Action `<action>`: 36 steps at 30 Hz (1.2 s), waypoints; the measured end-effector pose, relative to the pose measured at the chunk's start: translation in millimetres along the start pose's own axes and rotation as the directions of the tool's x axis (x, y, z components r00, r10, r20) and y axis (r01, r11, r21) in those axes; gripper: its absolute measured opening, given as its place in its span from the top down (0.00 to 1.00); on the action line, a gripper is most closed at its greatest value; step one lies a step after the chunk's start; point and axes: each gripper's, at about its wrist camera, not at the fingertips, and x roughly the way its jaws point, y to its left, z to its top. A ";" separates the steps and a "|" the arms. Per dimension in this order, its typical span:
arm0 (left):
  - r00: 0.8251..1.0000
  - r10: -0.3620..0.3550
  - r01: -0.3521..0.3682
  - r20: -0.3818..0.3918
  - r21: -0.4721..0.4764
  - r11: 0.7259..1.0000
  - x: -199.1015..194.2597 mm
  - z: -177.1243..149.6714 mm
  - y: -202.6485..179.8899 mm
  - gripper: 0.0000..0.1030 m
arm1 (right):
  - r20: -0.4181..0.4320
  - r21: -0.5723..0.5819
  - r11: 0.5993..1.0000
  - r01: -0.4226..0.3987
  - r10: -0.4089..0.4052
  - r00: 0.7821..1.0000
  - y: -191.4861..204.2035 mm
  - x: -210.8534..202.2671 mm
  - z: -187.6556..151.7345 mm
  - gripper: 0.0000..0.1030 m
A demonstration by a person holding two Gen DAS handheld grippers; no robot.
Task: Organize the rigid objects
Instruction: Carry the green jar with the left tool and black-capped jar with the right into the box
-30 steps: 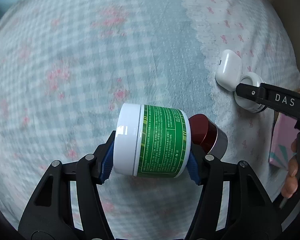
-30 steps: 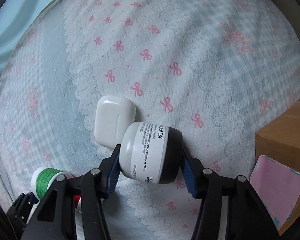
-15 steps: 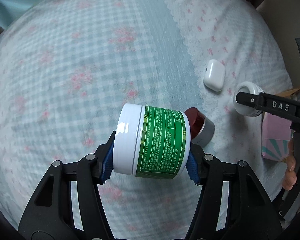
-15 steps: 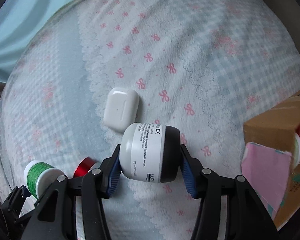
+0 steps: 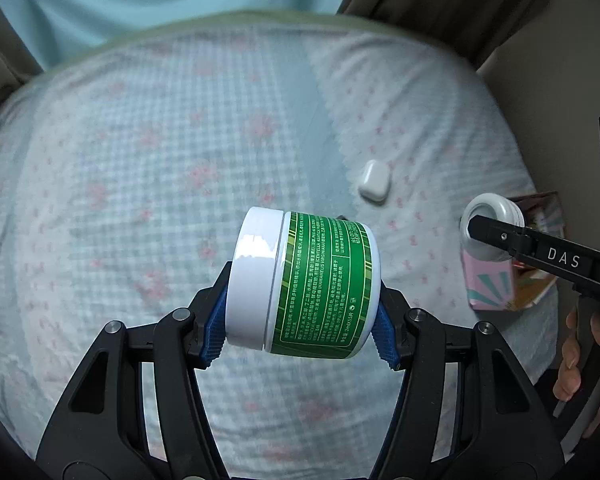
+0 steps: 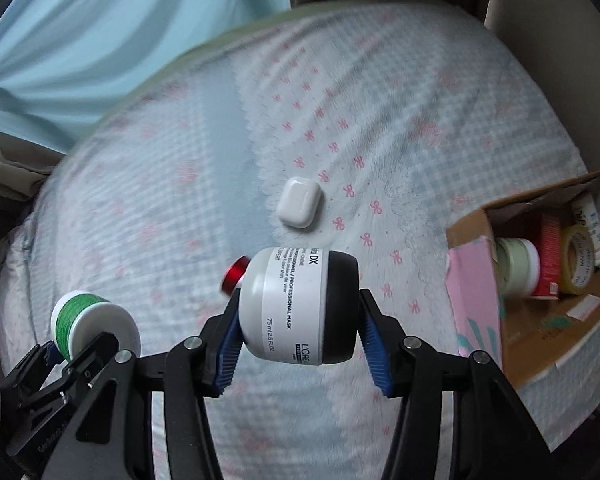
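I have the green jar [image 5: 324, 284] clamped sideways in my left gripper [image 5: 302, 326], above the bed [image 5: 140, 168]. My right gripper [image 6: 300, 340] grips the white jar [image 6: 296, 308]; an earbud case [image 6: 299, 201] lies below, a cardboard box [image 6: 540, 336] at the bed's edge.

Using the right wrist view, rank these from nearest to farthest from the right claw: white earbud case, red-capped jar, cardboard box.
1. Red-capped jar: just behind the held jar, left.
2. White earbud case: farther up the bedspread.
3. Cardboard box: far right edge.
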 end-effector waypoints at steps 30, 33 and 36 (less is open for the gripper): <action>0.986 -0.039 0.058 0.164 -0.108 0.992 -119.0 -90.6 -181.7 0.46 | 0.103 -0.116 0.988 -0.106 0.118 0.988 -155.6 -158.6 -69.7 0.52; 0.988 -0.016 0.032 0.152 -0.106 0.994 -109.6 -94.5 -219.2 0.46 | 0.099 -0.121 0.987 -0.101 0.113 0.989 -196.8 -160.5 -60.5 0.52; 0.990 -0.029 0.048 0.141 -0.134 0.990 -94.9 -92.6 -251.1 0.46 | 0.084 -0.128 0.987 -0.096 0.107 0.991 -234.6 -156.7 -49.6 0.52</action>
